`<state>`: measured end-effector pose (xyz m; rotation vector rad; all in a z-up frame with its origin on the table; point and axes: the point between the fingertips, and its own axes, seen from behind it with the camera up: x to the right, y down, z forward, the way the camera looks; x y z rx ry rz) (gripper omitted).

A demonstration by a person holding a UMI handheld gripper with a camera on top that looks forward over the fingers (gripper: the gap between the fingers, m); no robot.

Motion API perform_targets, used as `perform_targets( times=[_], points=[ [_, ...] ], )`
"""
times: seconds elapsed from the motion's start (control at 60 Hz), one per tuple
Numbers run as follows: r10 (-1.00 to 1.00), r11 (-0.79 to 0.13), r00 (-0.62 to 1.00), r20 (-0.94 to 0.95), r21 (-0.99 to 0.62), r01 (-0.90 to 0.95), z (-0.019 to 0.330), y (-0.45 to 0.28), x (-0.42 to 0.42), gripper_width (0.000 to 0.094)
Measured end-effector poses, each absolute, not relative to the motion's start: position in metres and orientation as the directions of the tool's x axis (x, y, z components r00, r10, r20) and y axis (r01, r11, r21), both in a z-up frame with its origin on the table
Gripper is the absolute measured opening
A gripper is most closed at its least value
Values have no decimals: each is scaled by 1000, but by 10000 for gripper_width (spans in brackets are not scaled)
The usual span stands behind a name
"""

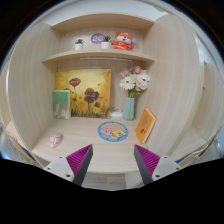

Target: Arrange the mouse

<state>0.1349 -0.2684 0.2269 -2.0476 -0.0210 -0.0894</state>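
1. while the desk (100,150) stretches wide under a flower painting (84,92), the gripper (113,163) hangs back, fingers apart and empty.
2. the small pink mouse (56,140) lies far left; the approach seems unstarted, needing a leftward reach.

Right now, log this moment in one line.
tongs open, empty | pink mouse on desk, ahead-left, untouched | round coaster beyond tongs
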Motion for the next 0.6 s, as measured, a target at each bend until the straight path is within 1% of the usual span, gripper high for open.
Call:
perform_targets(
  times=[0.1,0.117,0.15,0.2,0.3,0.417,0.5,0.6],
  points=[
    [-21,-499,996,81,-864,60,193,-266,113,843],
    [-14,-508,997,82,-859,63,194,-277,118,842],
    [-16,-525,997,80,-849,60,170,-268,97,842],
    [-8,-549,997,83,-833,65,148,-269,77,834],
    [24,-582,997,76,-810,76,111,-267,32,837],
    [47,-614,999,-7,-789,23,70,-252,-46,836],
    [83,-633,997,-5,-772,49,48,-232,-95,848],
    [136,-640,990,29,-760,110,33,-197,-142,846]
  ],
)
